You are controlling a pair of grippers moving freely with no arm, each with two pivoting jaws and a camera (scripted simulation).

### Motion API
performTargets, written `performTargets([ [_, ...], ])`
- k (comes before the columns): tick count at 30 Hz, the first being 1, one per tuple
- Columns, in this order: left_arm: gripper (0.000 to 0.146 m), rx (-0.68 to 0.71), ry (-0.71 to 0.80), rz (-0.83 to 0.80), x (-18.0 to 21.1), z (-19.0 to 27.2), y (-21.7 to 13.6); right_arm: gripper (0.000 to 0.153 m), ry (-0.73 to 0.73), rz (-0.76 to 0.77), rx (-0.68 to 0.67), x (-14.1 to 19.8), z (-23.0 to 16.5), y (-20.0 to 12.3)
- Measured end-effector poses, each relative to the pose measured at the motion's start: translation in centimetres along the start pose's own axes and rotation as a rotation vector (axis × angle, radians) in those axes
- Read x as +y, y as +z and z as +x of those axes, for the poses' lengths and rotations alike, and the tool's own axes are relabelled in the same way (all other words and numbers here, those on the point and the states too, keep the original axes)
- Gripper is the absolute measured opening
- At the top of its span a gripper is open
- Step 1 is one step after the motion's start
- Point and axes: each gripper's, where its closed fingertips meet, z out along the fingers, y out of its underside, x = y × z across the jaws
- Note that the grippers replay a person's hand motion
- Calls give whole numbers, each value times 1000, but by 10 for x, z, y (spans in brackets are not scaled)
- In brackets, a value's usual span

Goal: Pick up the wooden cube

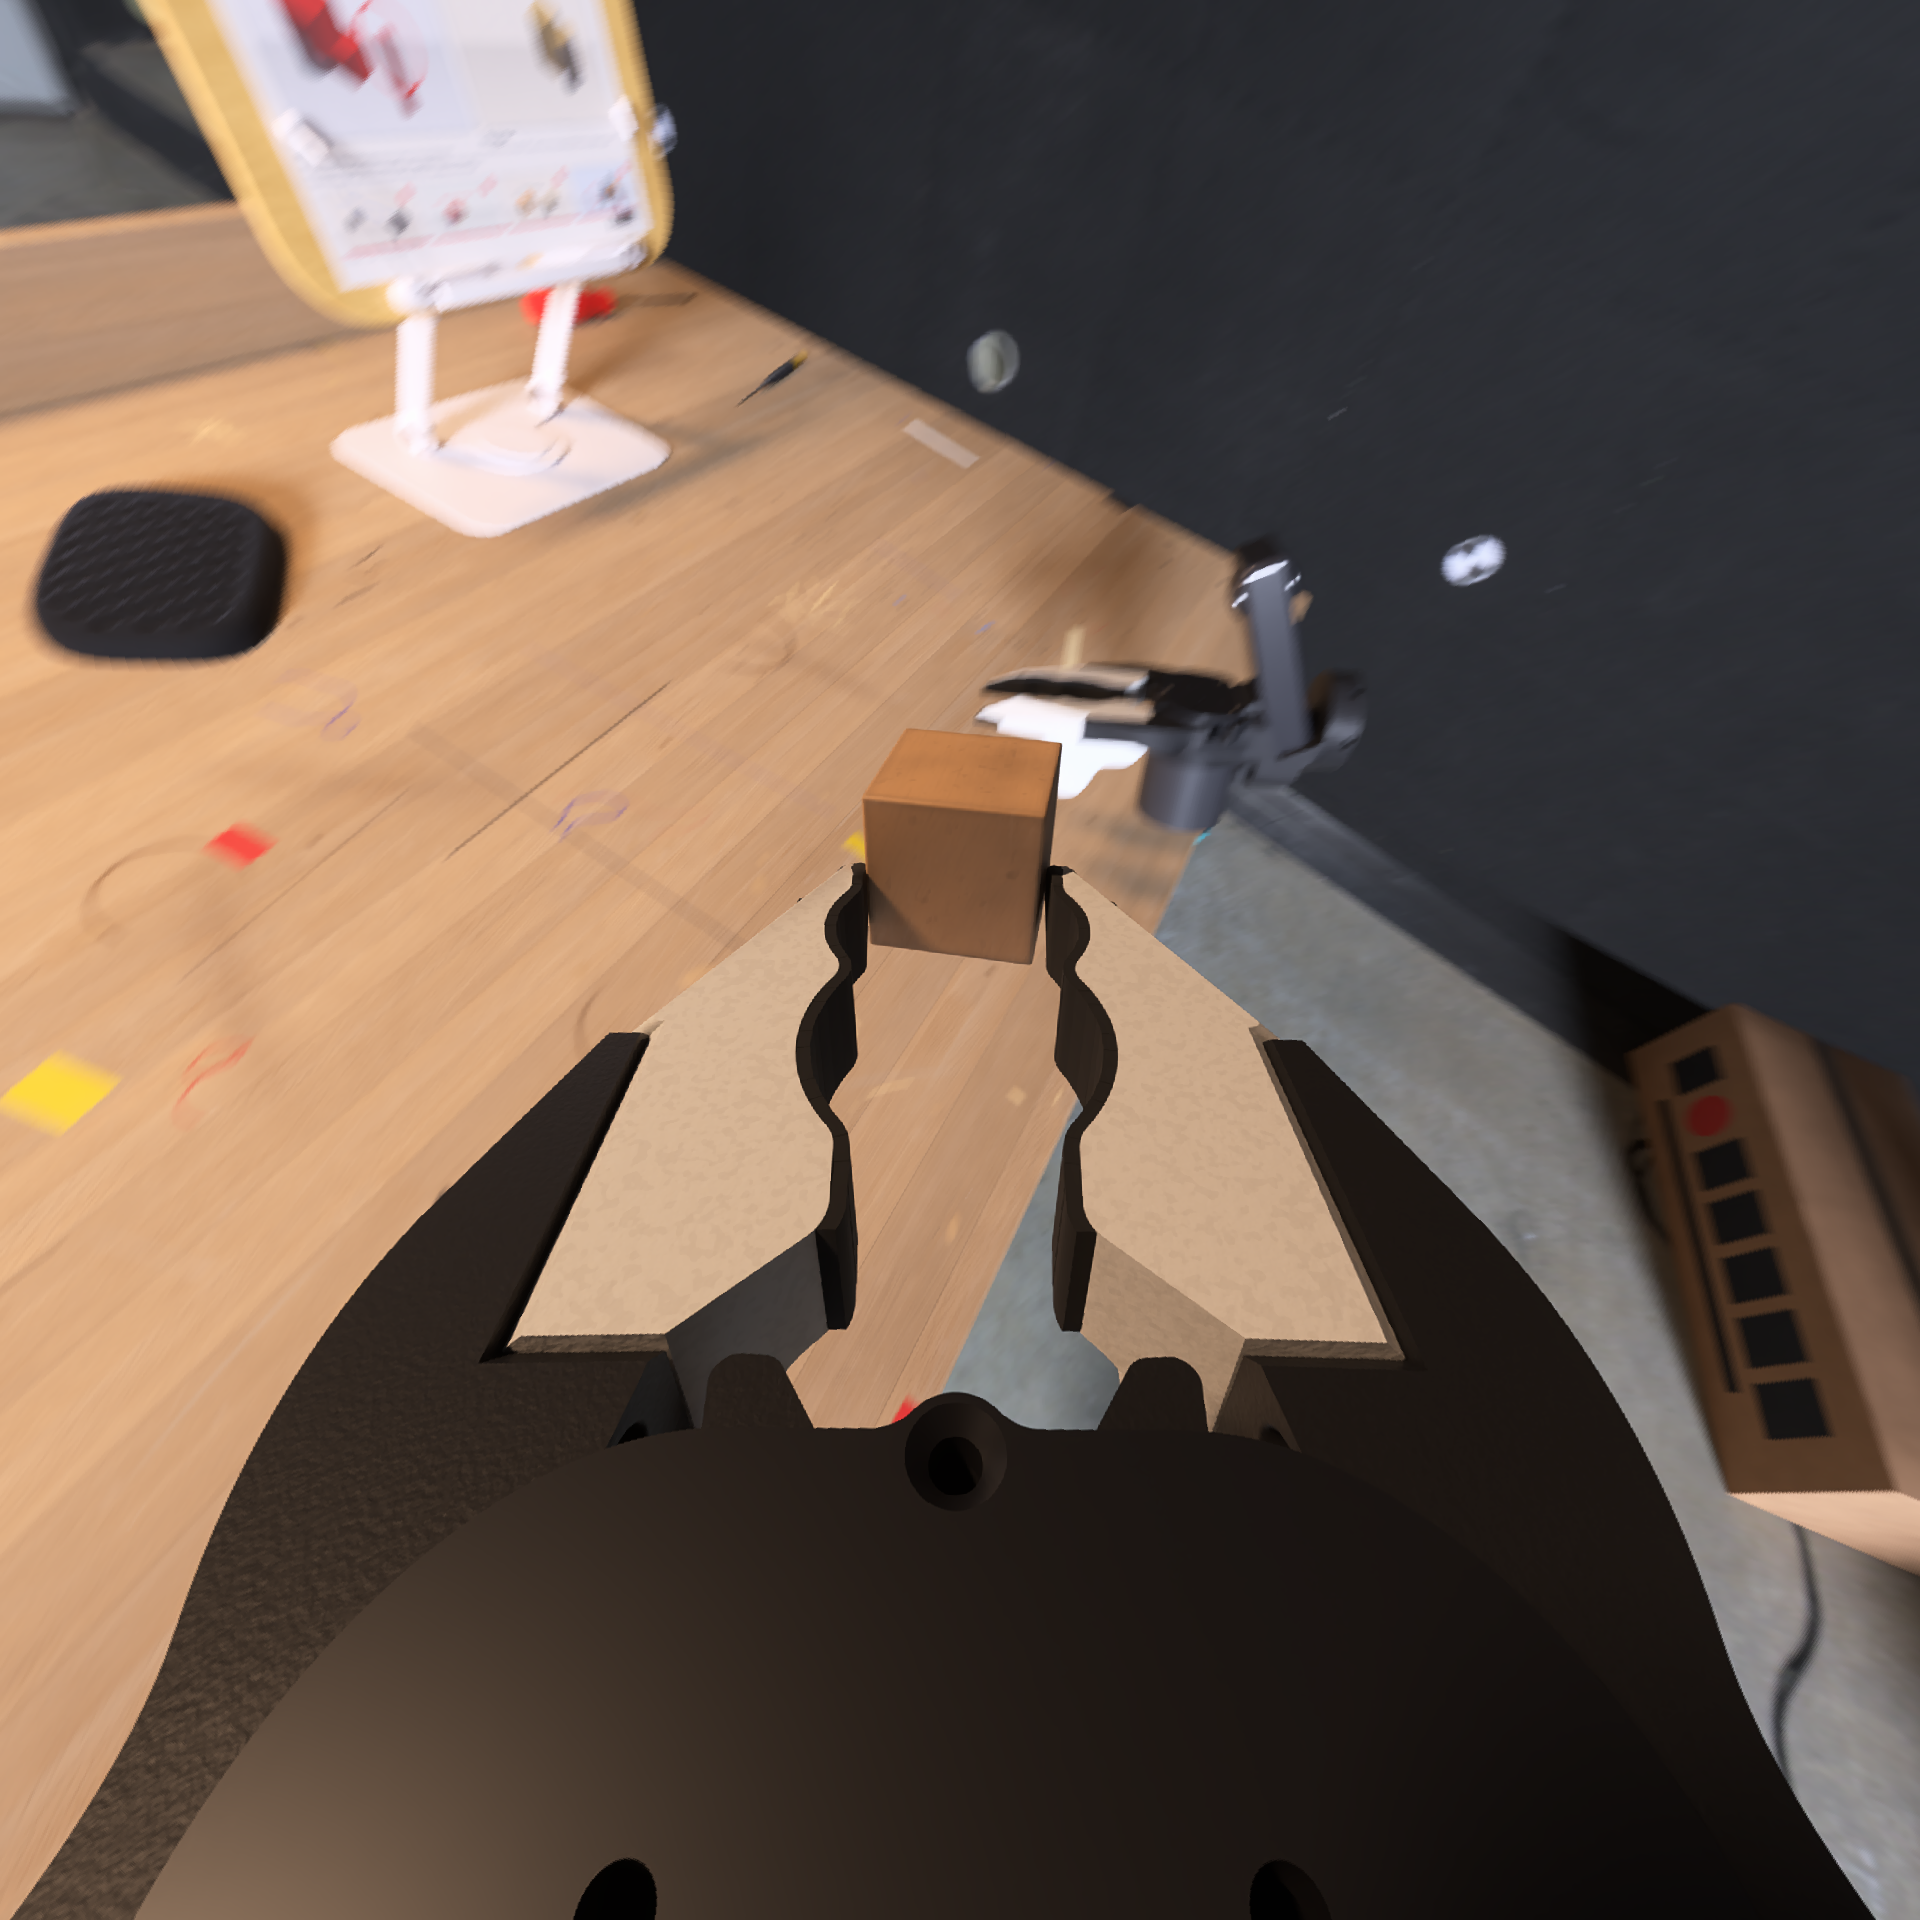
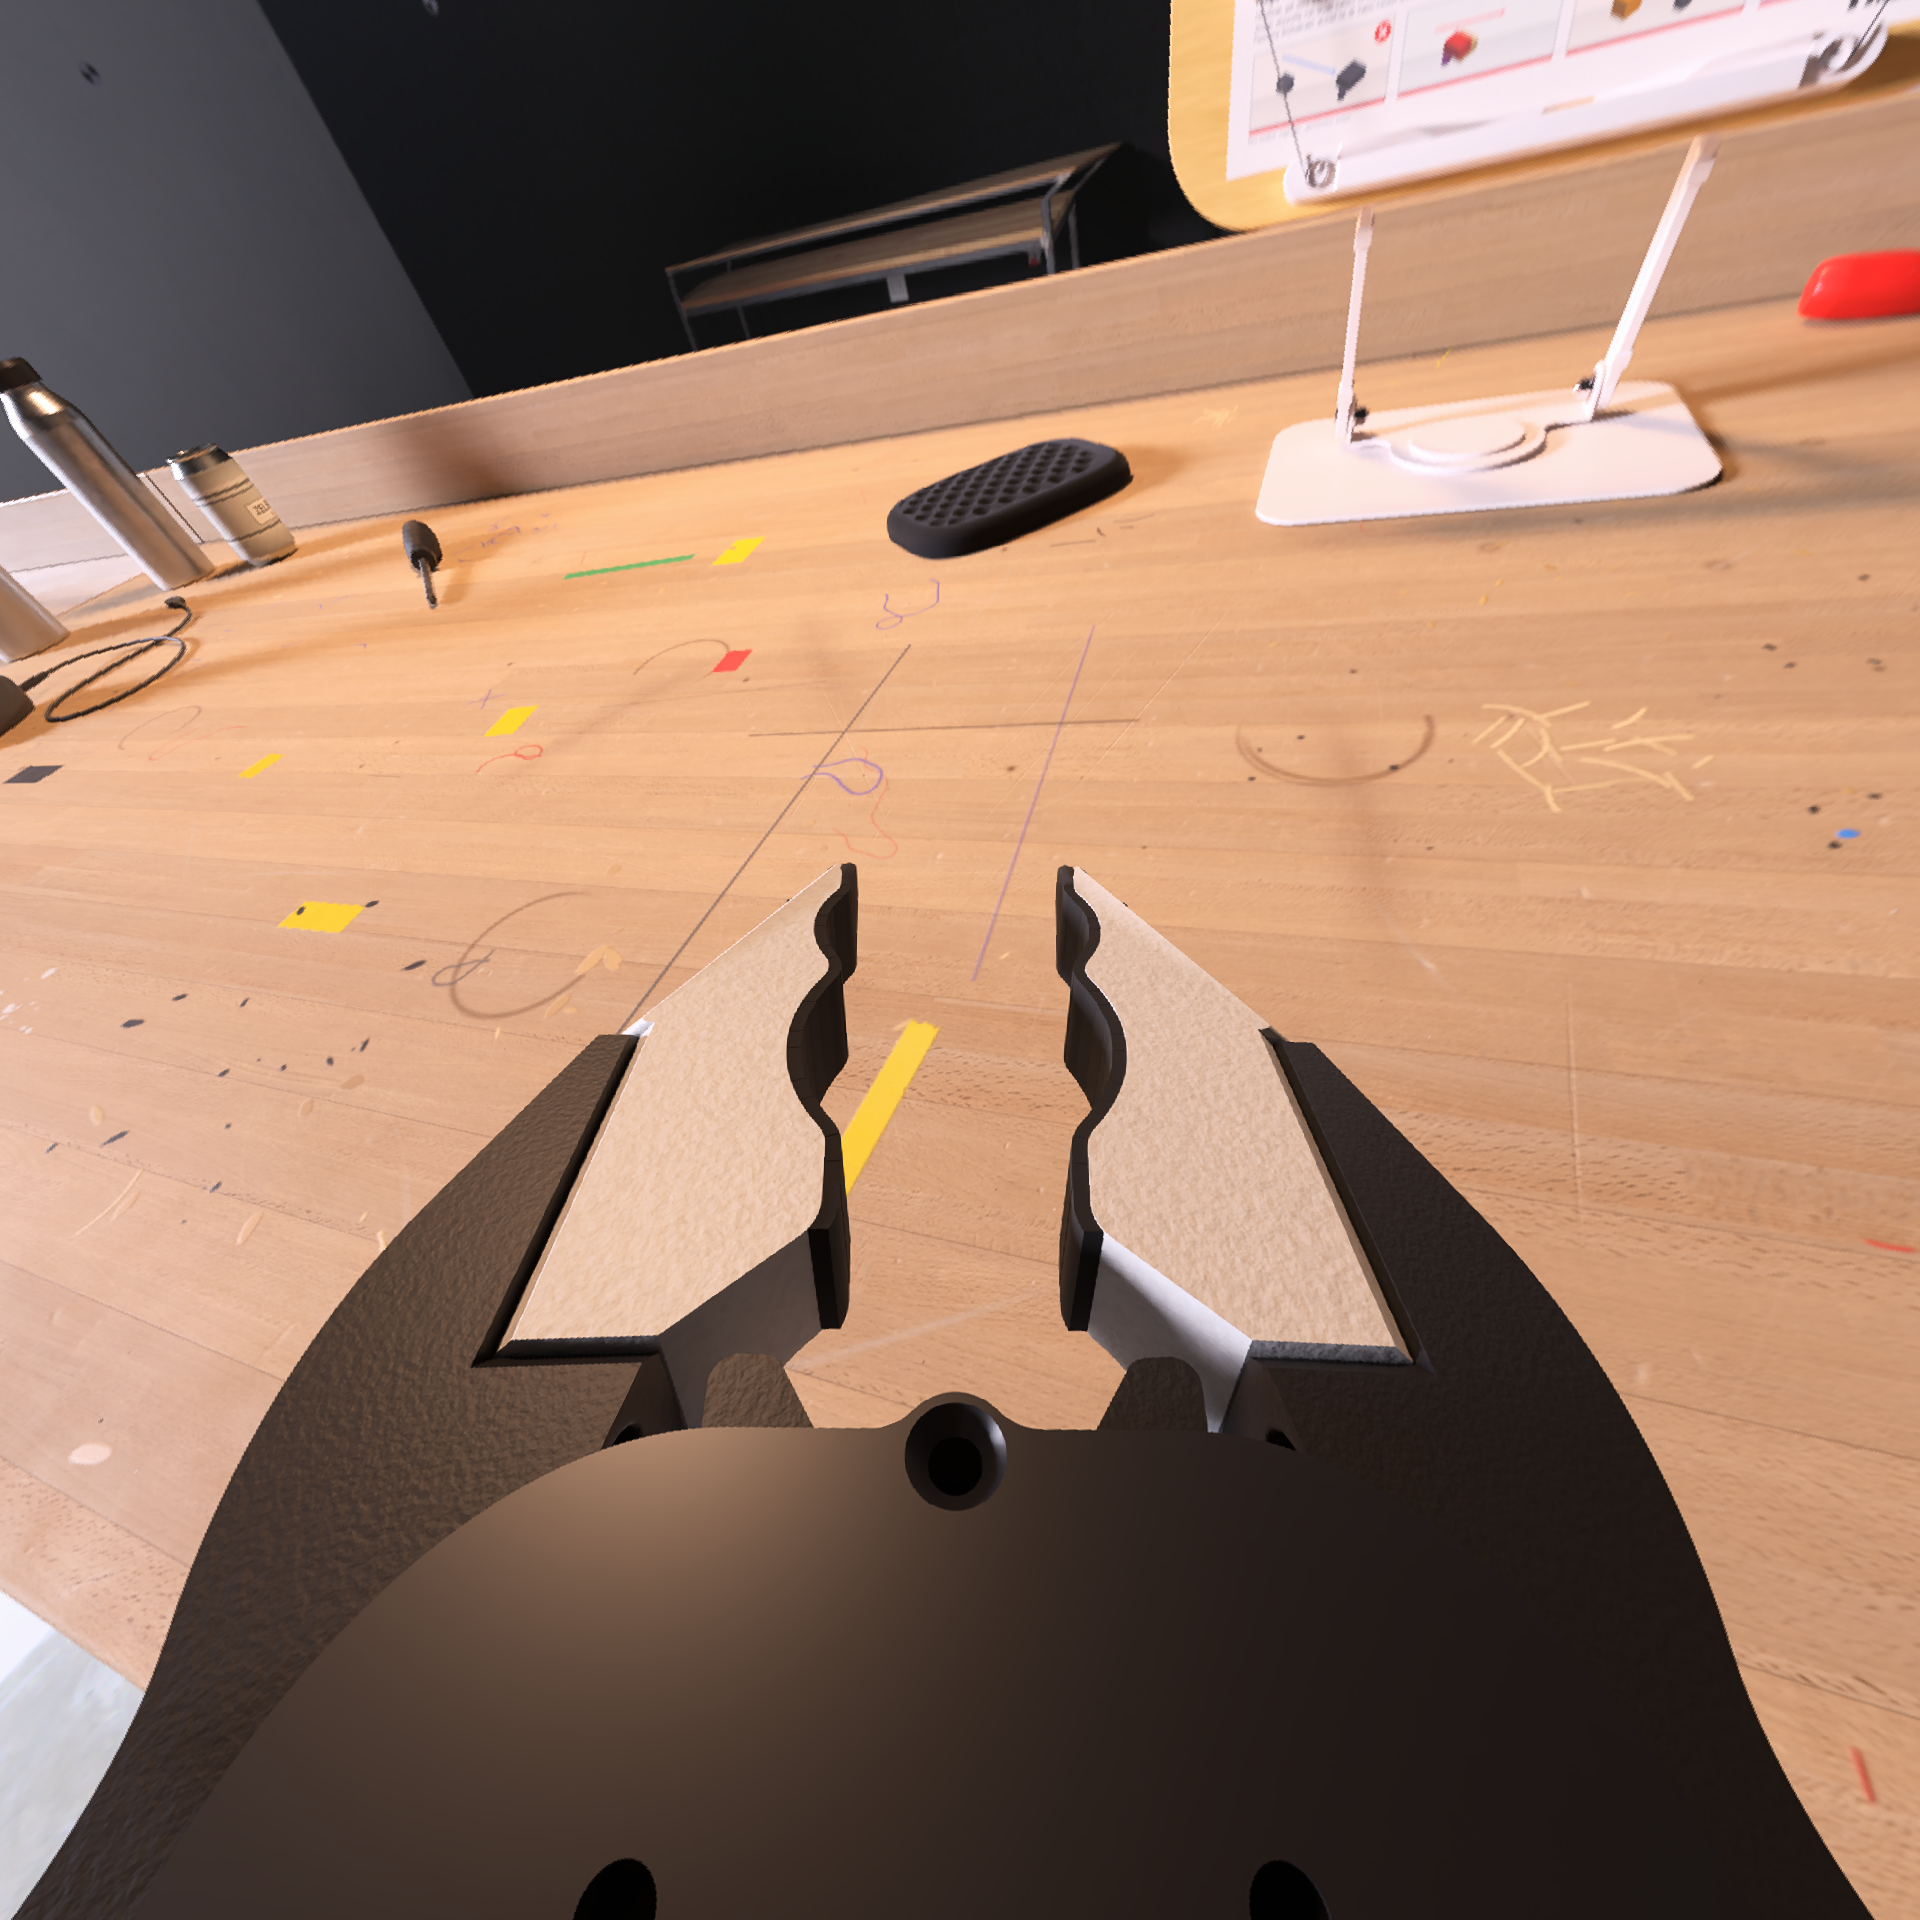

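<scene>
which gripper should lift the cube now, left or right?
Left. The left gripper already has the wooden cube between its fingertips. The right gripper is open over bare table, with no cube in its view.

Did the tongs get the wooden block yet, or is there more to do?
Nearly there. Done: the left tongs have closed their tips on the wooden cube, one on each side. In hand: the cube looks raised a little off the table, though the view cannot fully confirm that. Left: lifting it clearly higher. The right tongs are open, holding nothing, above the bare tabletop.
</scene>
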Motion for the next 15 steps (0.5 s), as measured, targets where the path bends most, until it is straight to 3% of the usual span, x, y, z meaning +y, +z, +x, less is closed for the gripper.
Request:
performTargets([
  [5,34,184,-46,69,-52,2,38,39,-95,48,-29,-21,-1,-9],
  [11,34,322,-238,151,-91,-70,98,41,-281,96,-206,-78,-23,-4],
  [15,34,399,-428,151,-75,-133,138,44,-411,133,-392,-128,-61,23],
])
